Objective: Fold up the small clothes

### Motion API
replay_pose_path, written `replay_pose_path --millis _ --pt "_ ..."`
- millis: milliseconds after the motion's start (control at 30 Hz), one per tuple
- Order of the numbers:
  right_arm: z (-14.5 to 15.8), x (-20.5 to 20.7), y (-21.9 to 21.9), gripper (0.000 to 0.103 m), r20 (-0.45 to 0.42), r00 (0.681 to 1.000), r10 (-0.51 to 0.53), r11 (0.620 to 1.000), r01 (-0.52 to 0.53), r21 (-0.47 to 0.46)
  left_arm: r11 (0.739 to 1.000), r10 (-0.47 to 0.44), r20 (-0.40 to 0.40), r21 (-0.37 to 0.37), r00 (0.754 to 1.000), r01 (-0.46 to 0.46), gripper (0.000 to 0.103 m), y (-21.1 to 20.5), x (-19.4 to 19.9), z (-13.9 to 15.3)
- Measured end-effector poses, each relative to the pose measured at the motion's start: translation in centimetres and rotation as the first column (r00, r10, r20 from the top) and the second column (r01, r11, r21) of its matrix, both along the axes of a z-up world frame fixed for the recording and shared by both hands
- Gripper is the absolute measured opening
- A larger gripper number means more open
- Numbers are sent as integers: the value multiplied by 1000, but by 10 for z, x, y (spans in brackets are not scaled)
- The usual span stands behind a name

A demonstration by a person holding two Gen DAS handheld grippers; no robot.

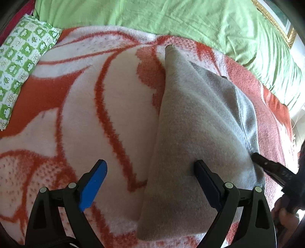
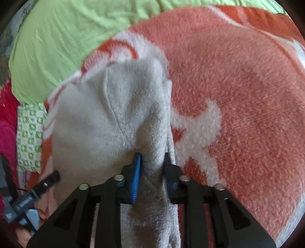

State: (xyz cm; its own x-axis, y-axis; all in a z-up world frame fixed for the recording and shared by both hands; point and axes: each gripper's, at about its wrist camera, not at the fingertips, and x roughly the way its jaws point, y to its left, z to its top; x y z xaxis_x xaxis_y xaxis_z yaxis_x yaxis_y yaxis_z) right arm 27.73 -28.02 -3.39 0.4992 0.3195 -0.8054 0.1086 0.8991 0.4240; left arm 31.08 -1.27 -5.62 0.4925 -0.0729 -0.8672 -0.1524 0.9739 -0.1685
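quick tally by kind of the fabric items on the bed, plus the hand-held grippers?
Grey garment: 1
Orange-and-white blanket: 1
Green sheet: 1
Green-and-white patterned pillow: 1
Hand-held grippers: 2, left hand-held gripper and right hand-held gripper
Total: 6

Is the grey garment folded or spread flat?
Partly folded: the grey knitted garment lies doubled lengthwise on the orange-and-white fleece blanket, one edge bunched in the right tongs.

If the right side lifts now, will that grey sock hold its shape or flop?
Likely flop: the grey sock already creases and bunches between the right hand-held gripper pads. Probably light, being thin knit. It may drag on the fuzzy blanket rather than slide.
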Motion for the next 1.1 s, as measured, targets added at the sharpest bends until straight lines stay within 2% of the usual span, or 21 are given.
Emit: replay_pose_path --millis 67,233,300,333,367,467,633,733,867,1100 --pt "12 -14 -5 42 35 999 -14 1000 14 -9 1000 -8 11 3 1000 8 90 0 -7 3" --pt "31 -51 -3 45 94 995 13 1000 -11 -23 999 -29 49 32 998 28 89 -4 -33 12" --pt "33 -62 2 58 106 994 23 1000 -21 -20 998 -37 68 51 997 34 89 -8 -47 17" --pt "34 -70 5 68 114 993 33 999 -32 -11 998 -45 80 53 996 41 90 -10 -54 19" --pt "35 -76 7 73 125 991 44 999 -44 -2 997 -57 89 64 994 51 90 -12 -61 21" --pt "36 -97 17 76 146 986 80 997 -77 -26 990 -99 95 107 991 89 90 -21 -78 24" --pt "35 -125 27 80 162 977 140 989 -130 -72 985 -135 109 125 985 121 90 -30 -105 25" --pt "31 -140 30 82 156 975 157 985 -143 -97 975 -163 111 169 980 143 90 -33 -121 23" --pt "30 -154 30 86 161 975 153 985 -138 -99 972 -168 124 188 978 143 90 -32 -142 22" --pt "34 -173 41 93 199 959 200 977 -180 -115 970 -176 136 192 975 148 90 -29 -153 22"
